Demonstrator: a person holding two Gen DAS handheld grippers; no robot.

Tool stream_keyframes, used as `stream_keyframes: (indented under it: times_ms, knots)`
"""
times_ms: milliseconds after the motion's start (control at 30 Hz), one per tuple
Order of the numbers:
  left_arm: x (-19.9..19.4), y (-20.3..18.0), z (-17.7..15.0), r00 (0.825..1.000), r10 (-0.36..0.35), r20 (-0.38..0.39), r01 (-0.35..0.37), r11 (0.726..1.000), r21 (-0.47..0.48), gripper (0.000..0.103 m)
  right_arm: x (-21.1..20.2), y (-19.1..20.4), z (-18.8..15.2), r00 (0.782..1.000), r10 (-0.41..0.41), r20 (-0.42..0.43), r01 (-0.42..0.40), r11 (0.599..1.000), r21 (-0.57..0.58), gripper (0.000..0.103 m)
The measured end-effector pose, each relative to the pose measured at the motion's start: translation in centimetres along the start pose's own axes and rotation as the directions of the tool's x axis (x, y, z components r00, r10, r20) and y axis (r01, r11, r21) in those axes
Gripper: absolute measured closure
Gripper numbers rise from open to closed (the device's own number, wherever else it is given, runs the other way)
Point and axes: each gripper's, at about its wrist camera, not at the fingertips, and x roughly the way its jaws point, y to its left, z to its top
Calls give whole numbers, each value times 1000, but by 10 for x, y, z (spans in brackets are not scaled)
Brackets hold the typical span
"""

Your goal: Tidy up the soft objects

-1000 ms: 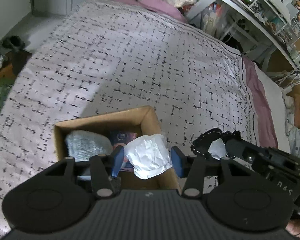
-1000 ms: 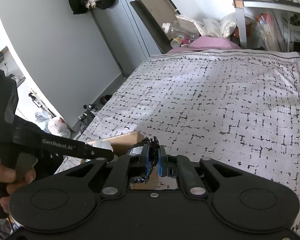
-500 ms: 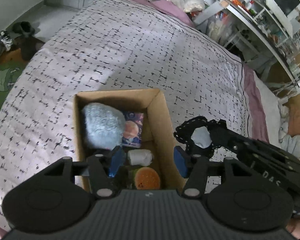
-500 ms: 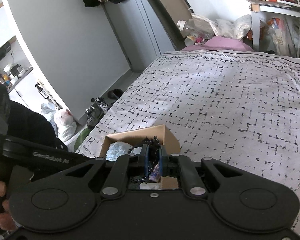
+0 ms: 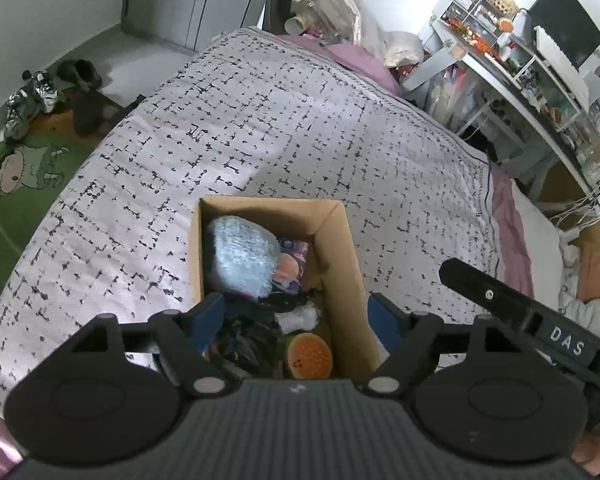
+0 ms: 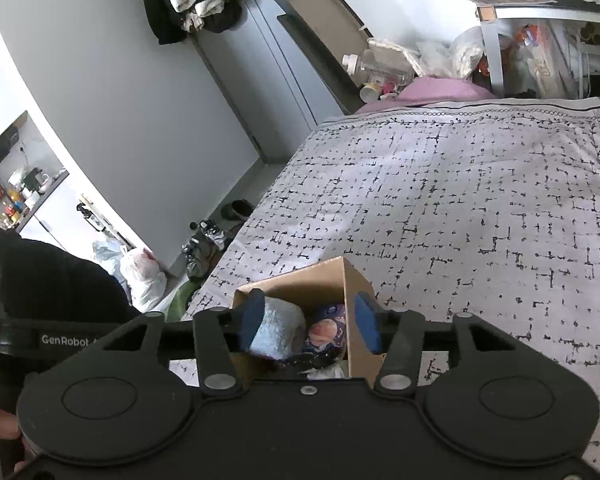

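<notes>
Left wrist view: cardboard box (image 5: 342,264) sits on the patterned bedspread (image 5: 280,140), and the soft stuff is all inside it: fluffy pale-blue item (image 5: 240,258) at the far end, printed tissue pack (image 5: 290,266) right of it, black lacy piece (image 5: 288,300) and white wad (image 5: 300,318) mid-box, burger-shaped squishy (image 5: 309,356) at the near end. Left gripper (image 5: 296,320) hovers over the near end, jaws opening, nothing between the pads. Right gripper (image 6: 310,324) also above the box, jaws opening and empty; the black piece lies below it in the box.

Judgement: sorting looks close to done. No loose soft items visible on the bedspread around the box; whatever sits nearer than the box is hidden by the gripper bodies.

Clearance: box walls are upright, both grippers are above the rim. Bedspread beyond and right of the box is bare, lots of room. Bed edge drops off left of the box. The two grippers are close together, so mind a clash.
</notes>
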Motion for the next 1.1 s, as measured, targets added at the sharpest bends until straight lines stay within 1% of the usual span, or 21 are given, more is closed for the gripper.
stream_keyframes:
  times_ms: [67, 167, 233, 267, 300, 433, 533, 633, 733, 867, 1000, 1100]
  knots:
    - [-4, -3, -3, 1000, -5, -1, 5, 1000, -6, 19, -4, -1, -2, 1000, -1, -5, 1, 1000, 2, 43]
    - [-12, -10, -9, 1000, 0, 16, -1, 1000, 3, 16, -13, -6, -7, 1000, -15, -9, 15, 1000, 7, 41]
    - [-18, -16, -14, 1000, 3, 22, -3, 1000, 12, 13, -20, -9, -10, 1000, -16, -12, 16, 1000, 10, 35]
    - [-20, -20, -16, 1000, 3, 28, -4, 1000, 18, 10, -25, -11, -12, 1000, -18, -9, 18, 1000, 11, 30]
    - [-23, -23, -18, 999, 0, 38, -1, 1000, 25, 9, -29, -12, -13, 1000, -21, -4, 21, 1000, 11, 25]
    - [-31, -37, -28, 999, -4, 54, 2, 999, 33, 7, -47, -20, -17, 999, -30, 11, 30, 999, 18, 19]
    - [-38, -47, -36, 998, -11, 68, 8, 999, 37, 1, -61, -29, -20, 999, -31, 20, 31, 999, 35, 12]
    - [-44, -57, -46, 997, -16, 79, 13, 999, 41, 1, -75, -34, -22, 999, -43, 31, 42, 999, 31, 9]
    - [-49, -65, -54, 996, -15, 89, 11, 999, 43, 1, -87, -37, -23, 998, -48, 41, 46, 998, 34, 0]
    - [-60, -79, -66, 993, 1, 120, -10, 997, 78, 1, -102, -41, -25, 998, -57, 41, 55, 998, 35, 0]
    - [-69, -87, -78, 990, -18, 137, 10, 998, 55, 1, -118, -47, -28, 997, -70, 31, 69, 997, 39, 0]
    - [-73, -95, -86, 988, 3, 152, -13, 998, 66, 1, -131, -52, -30, 996, -83, 30, 82, 996, 38, 0]
